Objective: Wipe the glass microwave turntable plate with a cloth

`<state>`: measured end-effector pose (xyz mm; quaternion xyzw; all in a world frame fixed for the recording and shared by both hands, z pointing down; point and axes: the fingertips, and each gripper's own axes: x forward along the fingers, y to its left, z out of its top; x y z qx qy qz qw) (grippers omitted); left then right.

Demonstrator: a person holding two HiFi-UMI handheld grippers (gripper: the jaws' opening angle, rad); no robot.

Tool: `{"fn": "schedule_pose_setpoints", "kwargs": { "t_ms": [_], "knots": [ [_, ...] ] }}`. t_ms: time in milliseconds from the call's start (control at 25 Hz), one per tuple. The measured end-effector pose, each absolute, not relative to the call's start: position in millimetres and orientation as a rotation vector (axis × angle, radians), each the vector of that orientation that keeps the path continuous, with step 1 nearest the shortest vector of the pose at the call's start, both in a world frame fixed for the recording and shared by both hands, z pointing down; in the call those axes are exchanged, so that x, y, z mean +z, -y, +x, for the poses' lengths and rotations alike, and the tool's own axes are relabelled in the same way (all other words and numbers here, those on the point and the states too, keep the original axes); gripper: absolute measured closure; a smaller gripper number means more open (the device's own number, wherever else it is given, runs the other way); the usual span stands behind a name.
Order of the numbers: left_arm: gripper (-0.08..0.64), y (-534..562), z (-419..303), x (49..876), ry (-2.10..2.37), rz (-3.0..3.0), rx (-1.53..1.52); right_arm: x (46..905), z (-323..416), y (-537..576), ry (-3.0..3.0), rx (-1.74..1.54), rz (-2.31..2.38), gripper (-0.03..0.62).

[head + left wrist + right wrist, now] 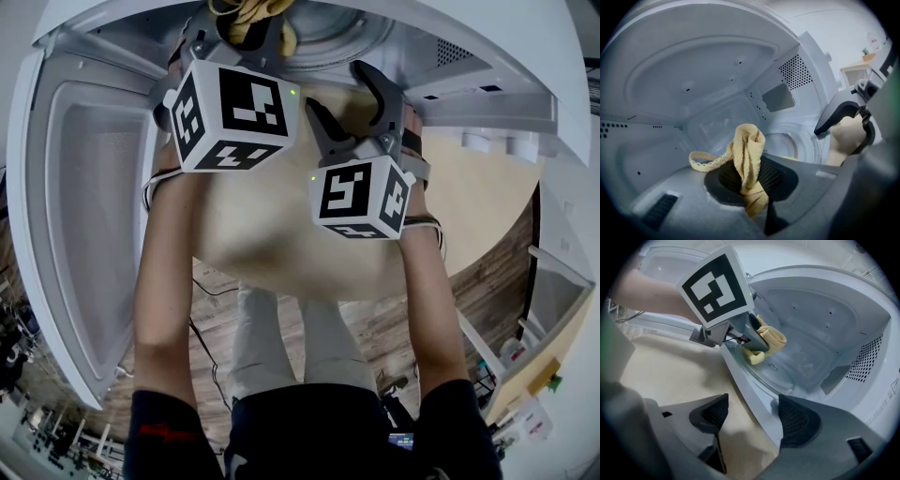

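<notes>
Cloth [748, 157] between left gripper's [756, 194] closed jaws

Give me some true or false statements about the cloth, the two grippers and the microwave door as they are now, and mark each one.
1. The left gripper is shut on the yellow cloth. True.
2. The right gripper holds a second cloth. False: its jaws stand apart with nothing between them.
3. The microwave door is open. True.
4. The cloth lies outside on the table. False: the left gripper holds it inside the microwave, by the glass turntable plate.
</notes>
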<state>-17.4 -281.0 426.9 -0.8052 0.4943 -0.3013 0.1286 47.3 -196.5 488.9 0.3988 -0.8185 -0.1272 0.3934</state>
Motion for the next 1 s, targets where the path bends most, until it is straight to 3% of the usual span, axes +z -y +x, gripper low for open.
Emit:
{"fn": "schedule_pose_setpoints", "kwargs": {
  "t_ms": [1000],
  "knots": [
    [0.503, 273.2, 35.5, 425.1, -1.247, -2.434, -0.804, 489.1, 47.3, 196.4, 2.077, -0.321, 1.012, 0.296]
  ]
}}
